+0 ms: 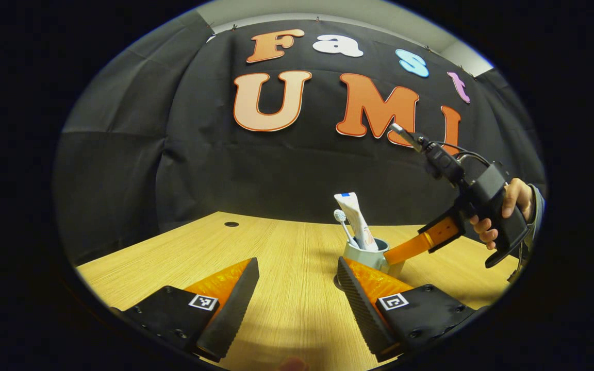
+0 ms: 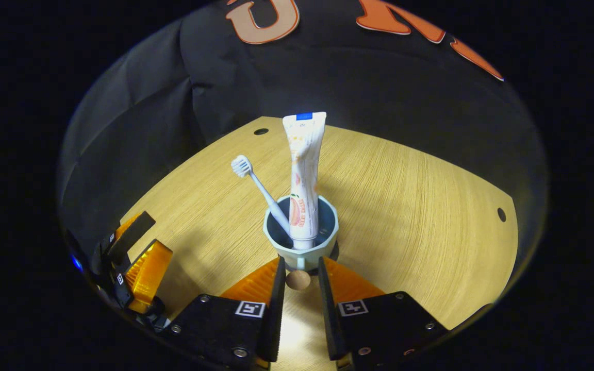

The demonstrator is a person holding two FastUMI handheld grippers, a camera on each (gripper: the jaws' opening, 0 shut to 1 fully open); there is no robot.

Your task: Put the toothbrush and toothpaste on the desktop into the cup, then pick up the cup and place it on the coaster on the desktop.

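Your right tool [image 2: 298, 268] pinches the handle of the cup [image 2: 302, 234], though the contact looks partly hidden. The cup stands on the table [image 2: 405, 206] over a dark coaster [image 2: 334, 252], with toothbrush [image 2: 256, 183] and toothpaste [image 2: 303, 170] upright inside. Your left tool [image 1: 297, 278] hovers spread beside it.

L view low over desk [image 1: 286, 309], facing wall; R view close, steep-down; shared: cup [image 1: 366, 256].

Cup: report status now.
Right gripper closed on cup handle. Toothbrush, toothpaste inside. Left gripper open, clear. Coaster under cup.
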